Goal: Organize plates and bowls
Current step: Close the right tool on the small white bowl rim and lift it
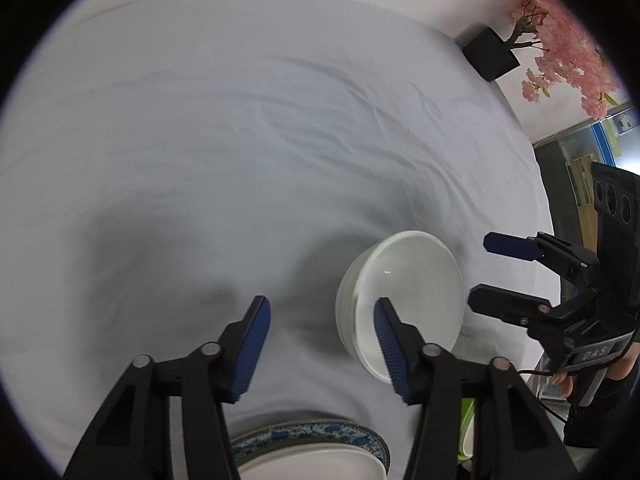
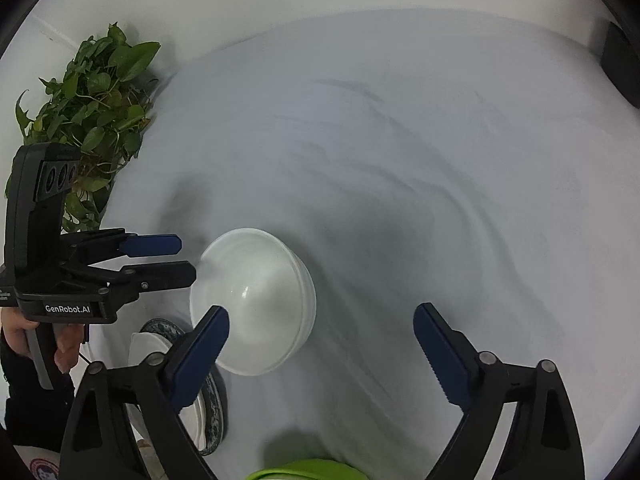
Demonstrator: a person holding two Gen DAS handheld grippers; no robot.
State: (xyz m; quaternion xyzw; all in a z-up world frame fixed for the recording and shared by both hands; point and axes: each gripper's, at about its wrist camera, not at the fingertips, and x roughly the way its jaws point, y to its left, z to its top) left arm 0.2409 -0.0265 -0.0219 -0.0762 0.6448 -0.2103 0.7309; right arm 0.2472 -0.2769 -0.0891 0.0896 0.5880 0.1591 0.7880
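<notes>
While both grippers hang over the white cloth (image 1: pixel 240 120), neither has anything between its pads. Left gripper (image 1: pixel 322 340): jaws partly apart, empty; in its own view the right pad overlaps the bowls but only in front of them, no contact visible. Right gripper (image 2: pixel 320 344): jaws wide apart, empty, only bare cloth in the gap.

Bowls (image 1: pixel 400 300): white, nested stack, at least two rims visible, sitting on the cloth between the two grippers. Seen from the right wrist, the left gripper's tips are just beside the stack's rim; can't tell if they touch.

Plates (image 1: pixel 312 452): blue-patterned plate with a white one on top, near edge of cloth, just below the bowls, apart from them. Green dish (image 2: pixel 304 474) at the bottom edge, mostly cut off.

Background: leafy plant (image 2: pixel 92 112) at one far corner, pink blossom tree (image 1: pixel 560 40) in a black pot at the other. Frames blurred.
</notes>
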